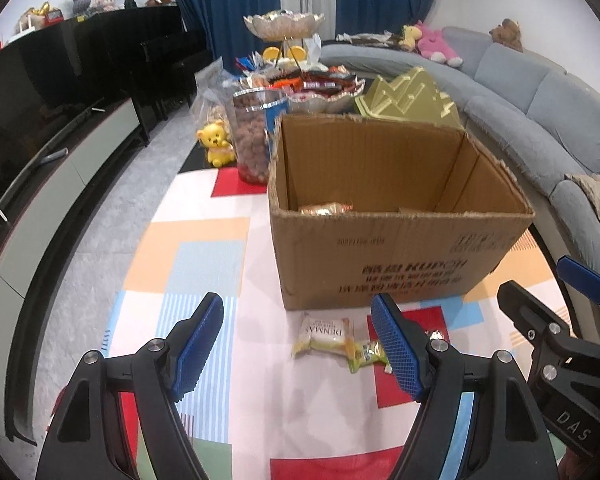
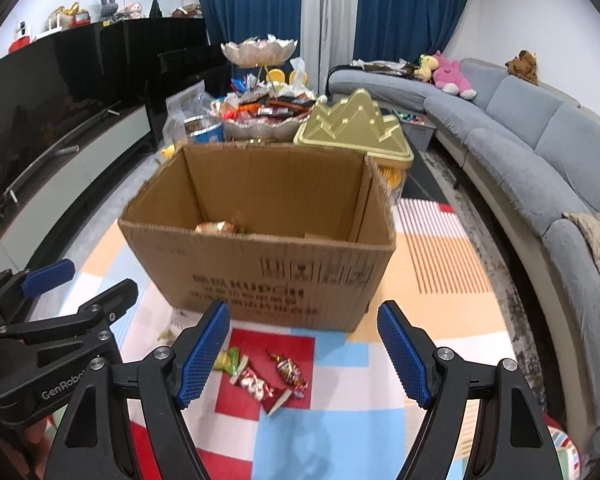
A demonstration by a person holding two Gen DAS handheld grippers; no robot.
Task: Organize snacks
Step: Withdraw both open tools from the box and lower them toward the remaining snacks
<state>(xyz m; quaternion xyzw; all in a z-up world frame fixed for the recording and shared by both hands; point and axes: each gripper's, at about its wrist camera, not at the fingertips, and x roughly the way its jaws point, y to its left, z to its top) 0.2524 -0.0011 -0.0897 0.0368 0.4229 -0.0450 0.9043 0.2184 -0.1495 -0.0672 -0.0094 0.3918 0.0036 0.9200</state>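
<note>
An open cardboard box (image 1: 400, 252) stands on a colourful tablecloth, with a gold-wrapped snack (image 1: 326, 209) inside; the box also shows in the right wrist view (image 2: 260, 264). In front of it lie a white-and-yellow packet (image 1: 324, 334) and a green packet (image 1: 366, 354). The right wrist view shows a green packet (image 2: 229, 361), a red-and-white candy (image 2: 258, 388) and a brown-red candy (image 2: 290, 372). My left gripper (image 1: 298, 346) is open and empty just above and short of the packets. My right gripper (image 2: 304, 354) is open and empty above the candies.
Behind the box stand a tiered snack dish (image 1: 296, 80), a clear jar of brown snacks (image 1: 254, 136), a yellow bear toy (image 1: 217, 142) and a gold mountain-shaped lid (image 2: 354, 124). A grey sofa (image 2: 540, 148) curves on the right; a dark TV cabinet (image 1: 60, 120) runs along the left.
</note>
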